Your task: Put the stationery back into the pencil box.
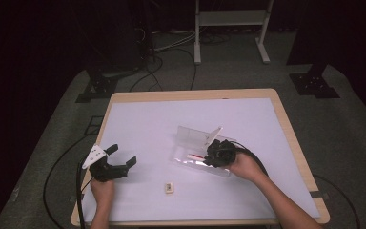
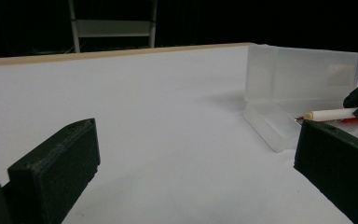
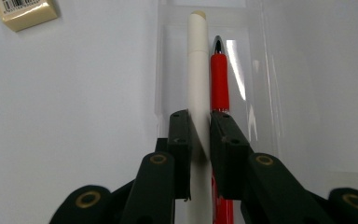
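White table point(image 1: 138, 119), dark room. Right claw point(image 3: 199, 135) clenched on white pen point(image 3: 196, 70); red pen point(image 3: 219, 79) beside. Eraser point(image 3: 25, 13) far left. Left claw point(image 1: 119, 160) released.

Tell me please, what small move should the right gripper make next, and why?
Probably lower the white cylindrical pen a little and open. The right gripper is shut on it over the open clear plastic case, beside the red pen already lying inside. The left gripper is open, away from the case.
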Motion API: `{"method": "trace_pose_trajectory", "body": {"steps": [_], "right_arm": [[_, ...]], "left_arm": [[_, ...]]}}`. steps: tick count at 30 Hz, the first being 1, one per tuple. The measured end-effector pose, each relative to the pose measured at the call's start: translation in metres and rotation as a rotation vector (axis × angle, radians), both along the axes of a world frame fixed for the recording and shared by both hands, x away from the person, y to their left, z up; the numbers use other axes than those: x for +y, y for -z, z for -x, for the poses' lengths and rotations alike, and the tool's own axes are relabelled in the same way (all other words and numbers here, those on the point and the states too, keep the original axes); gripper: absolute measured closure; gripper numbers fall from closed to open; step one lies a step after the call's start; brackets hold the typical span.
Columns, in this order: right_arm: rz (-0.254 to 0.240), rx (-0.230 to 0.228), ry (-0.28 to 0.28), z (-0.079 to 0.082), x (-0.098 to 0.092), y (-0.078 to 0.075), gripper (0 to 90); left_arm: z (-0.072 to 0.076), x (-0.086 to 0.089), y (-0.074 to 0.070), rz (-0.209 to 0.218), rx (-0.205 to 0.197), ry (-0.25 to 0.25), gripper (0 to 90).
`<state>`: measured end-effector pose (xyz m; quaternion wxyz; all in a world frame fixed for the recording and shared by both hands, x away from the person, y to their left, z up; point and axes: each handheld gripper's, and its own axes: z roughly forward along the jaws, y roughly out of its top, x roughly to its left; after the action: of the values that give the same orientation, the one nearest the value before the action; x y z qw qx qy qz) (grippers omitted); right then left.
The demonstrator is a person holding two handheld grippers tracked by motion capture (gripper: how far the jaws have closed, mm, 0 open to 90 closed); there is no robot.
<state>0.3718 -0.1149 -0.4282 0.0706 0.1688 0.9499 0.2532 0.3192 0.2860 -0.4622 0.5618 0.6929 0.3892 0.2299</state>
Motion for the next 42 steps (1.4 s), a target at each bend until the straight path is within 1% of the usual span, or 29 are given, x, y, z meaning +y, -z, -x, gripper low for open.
{"method": "trace_pose_trajectory", "body": {"steps": [20,32,40,42], "right_arm": [[0.013,0.044,0.001,-0.005,0.004,0.010,78.0],[0.016,0.052,0.003,-0.007,0.003,0.011,77.7],[0.016,0.050,0.001,-0.007,0.003,0.010,77.1],[0.008,0.052,0.003,-0.007,0.002,0.010,75.2]], "left_arm": [[0.000,0.000,0.000,0.001,0.000,0.000,0.0],[0.000,0.000,0.000,0.001,0.000,0.000,0.0],[0.000,0.000,0.000,0.001,-0.001,0.001,0.0],[0.000,0.000,0.000,0.001,0.001,0.000,0.0]]}}
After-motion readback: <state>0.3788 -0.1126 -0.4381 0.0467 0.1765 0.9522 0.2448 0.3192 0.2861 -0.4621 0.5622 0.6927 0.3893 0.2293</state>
